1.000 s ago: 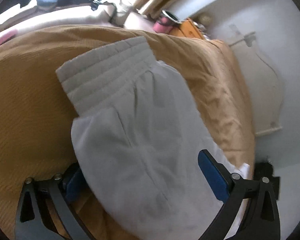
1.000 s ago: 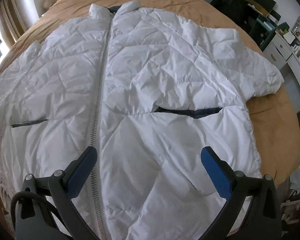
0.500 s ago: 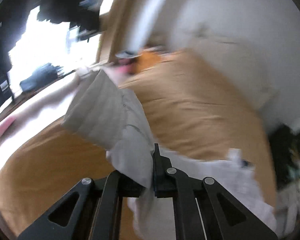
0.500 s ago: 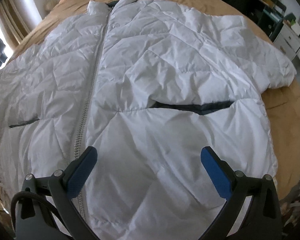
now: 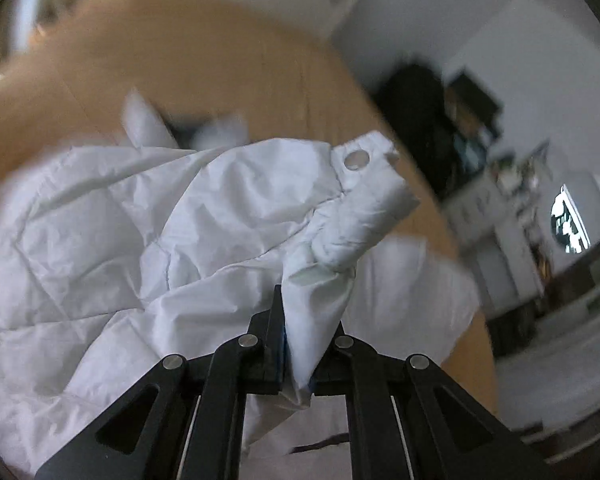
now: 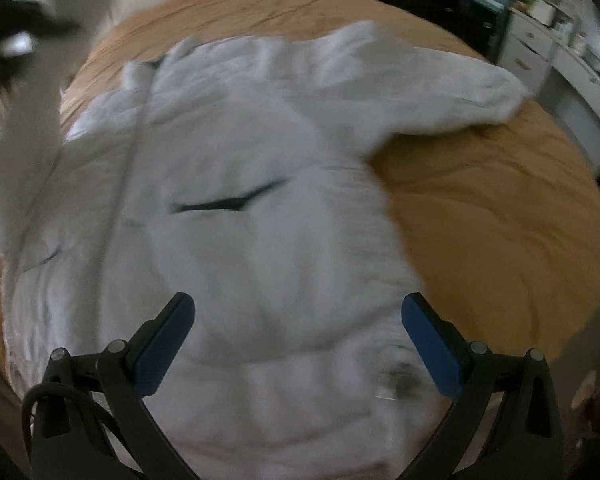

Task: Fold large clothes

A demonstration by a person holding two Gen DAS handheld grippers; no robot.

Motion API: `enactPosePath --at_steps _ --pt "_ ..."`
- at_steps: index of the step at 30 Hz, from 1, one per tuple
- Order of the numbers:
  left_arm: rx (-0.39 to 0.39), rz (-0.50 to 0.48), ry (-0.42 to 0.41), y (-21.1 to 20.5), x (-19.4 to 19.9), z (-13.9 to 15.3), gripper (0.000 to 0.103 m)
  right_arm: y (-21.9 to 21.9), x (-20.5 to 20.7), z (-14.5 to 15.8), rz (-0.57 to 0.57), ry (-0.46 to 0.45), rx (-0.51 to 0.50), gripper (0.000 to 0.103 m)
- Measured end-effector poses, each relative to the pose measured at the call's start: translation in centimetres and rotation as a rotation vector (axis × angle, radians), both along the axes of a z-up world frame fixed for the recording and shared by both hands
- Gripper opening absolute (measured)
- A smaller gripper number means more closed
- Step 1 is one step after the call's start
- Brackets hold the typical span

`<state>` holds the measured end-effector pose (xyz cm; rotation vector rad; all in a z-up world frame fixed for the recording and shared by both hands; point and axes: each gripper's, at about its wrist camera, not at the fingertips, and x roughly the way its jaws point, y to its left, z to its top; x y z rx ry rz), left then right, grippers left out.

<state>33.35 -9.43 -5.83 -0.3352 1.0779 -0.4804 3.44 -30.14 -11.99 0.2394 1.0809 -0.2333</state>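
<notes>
A white quilted jacket [image 6: 260, 248] lies front up on a tan bedspread [image 6: 500, 220], with its zipper on the left and a dark pocket slit [image 6: 228, 202] near the middle. My left gripper [image 5: 296, 344] is shut on the jacket's sleeve [image 5: 348, 232] just below the cuff, whose snap button [image 5: 356, 159] shows. It holds the sleeve up over the jacket body [image 5: 100, 240]. In the right wrist view this raised sleeve [image 6: 24, 128] is a blur at the left edge. My right gripper [image 6: 298, 336] hangs open above the jacket's lower front, nothing between its fingers.
The jacket's other sleeve [image 6: 460, 92] lies spread toward the bed's right side. White drawers [image 6: 540, 56] and dark bags [image 5: 420, 100] stand past that side of the bed. Bare bedspread shows right of the jacket and beyond its collar.
My left gripper has shut on the sleeve, lifted it off the bedspread and swung it over the jacket body. My right gripper, still open, has moved sideways toward the jacket's right part.
</notes>
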Motion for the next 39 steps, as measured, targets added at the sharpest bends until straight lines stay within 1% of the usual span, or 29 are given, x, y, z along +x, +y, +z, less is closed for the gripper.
enactPosePath --at_steps 2,4,5,7,9,10,12,13,14,15,16,18,19,20,21,24,25,26,27,28,29,30,31,34,35,36,37,38,39 --pt "0.071 -0.029 0.104 -4.0 0.6 -6.7 0.007 -1.9 -1.2 0.2 -0.036 -0.004 -0.006 0.103" --pt "0.149 -0.044 0.163 -6.1 1.3 -11.5 0.007 -3.3 -2.2 0.4 -0.064 -0.003 -0.017 0.103" --pt "0.19 -0.031 0.154 -6.7 1.2 -13.5 0.01 -4.0 -2.5 0.4 -0.08 -0.003 -0.027 0.103" --pt "0.181 -0.02 0.121 -6.5 0.4 -13.8 0.013 -5.1 -2.8 0.4 -0.107 -0.004 -0.042 0.103" --pt "0.089 -0.024 0.181 -5.1 0.1 -13.1 0.018 -6.3 -2.5 0.5 -0.129 -0.003 -0.044 0.103" --pt "0.009 -0.029 0.231 -3.8 0.4 -12.5 0.02 -6.9 -2.3 0.5 -0.138 -0.005 -0.042 0.103" --pt "-0.122 -0.037 0.272 -1.6 0.5 -11.0 0.041 -8.0 -1.1 1.1 -0.15 -0.028 -0.022 0.103" --pt "-0.199 -0.032 0.276 0.1 0.5 -10.3 0.073 -7.8 -0.6 1.4 -0.144 -0.041 -0.018 0.103" --pt "-0.28 -0.01 0.266 2.0 -0.1 -9.2 0.098 -7.6 0.4 1.9 -0.132 -0.055 -0.013 0.103" --pt "-0.339 0.011 0.247 3.6 -0.7 -8.3 0.102 -7.2 1.8 2.5 -0.115 -0.066 -0.02 0.103" --pt "-0.414 0.01 0.218 5.9 -1.2 -6.9 0.102 -6.7 2.9 3.0 -0.095 -0.074 -0.035 0.103" --pt "-0.487 -0.018 0.2 8.1 -1.4 -5.0 0.102 -5.2 6.3 3.9 -0.048 -0.08 -0.076 0.103" --pt "-0.483 0.002 0.182 10.2 -1.8 -4.0 0.103 -4.3 7.8 4.4 -0.026 -0.092 -0.086 0.103" --pt "-0.435 0.037 0.166 10.9 -2.2 -3.4 0.103 -3.5 9.2 4.8 0.001 -0.108 -0.081 0.103" --pt "-0.354 0.085 0.136 11.2 -1.8 -2.7 0.103 -2.7 10.6 5.2 0.026 -0.116 -0.073 0.103" --pt "-0.028 0.231 0.019 14.6 -1.4 -2.4 0.102 0.3 16.4 5.7 0.121 -0.143 -0.001 0.1" --pt "0.08 0.263 -0.004 15.5 -1.2 -2.8 0.102 1.4 17.9 5.6 0.144 -0.147 0.016 0.093" --pt "0.231 0.297 -0.026 16.3 -1.0 -3.6 0.1 2.4 19.6 5.3 0.166 -0.138 0.028 0.08" --pt "0.303 0.31 -0.032 16.7 -0.7 -4.1 0.098 3.8 21.9 4.4 0.204 -0.103 0.054 0.073" --pt "0.419 0.318 -0.038 17.1 -0.5 -5.2 0.093 4.8 23.7 3.4 0.233 -0.079 0.082 0.058" --pt "0.469 0.316 -0.033 17.4 -0.5 -6.2 0.09 5.6 25.0 2.3 0.248 -0.057 0.11 0.051" --pt "0.519 0.308 -0.015 17.7 -0.3 -7.5 0.088 6.4 26.2 1.1 0.259 -0.031 0.12 0.05" --pt "0.511 0.301 0.011 18.4 -0.4 -8.7 0.084 7.2 27.5 -0.3 0.255 0.0 0.102 0.048" --pt "0.488 0.294 0.049 18.3 0.3 -12.4 0.086 7.3 30.4 -4.8 0.22 0.08 0.057 0.043" --pt "0.489 0.283 0.042 17.6 0.2 -12.9 0.087 6.5 31.1 -6.1 0.198 0.1 0.046 0.033" --pt "0.502 0.276 0.032 17.3 -0.1 -13.2 0.087 5.6 31.5 -6.9 0.191 0.106 0.078 0.03" --pt "0.517 0.278 0.018 17.0 -0.1 -13.3 0.089 4.4 31.7 -7.3 0.173 0.094 0.131 0.018" --pt "0.538 0.281 -0.001 16.5 -0.2 -13.6 0.09 3.2 31.7 -7.4 0.142 0.093 0.148 0.0" --pt "0.556 0.28 -0.011 16.1 -0.2 -13.9 0.09 1.9 31.8 -7.5 0.112 0.095 0.184 0.0"
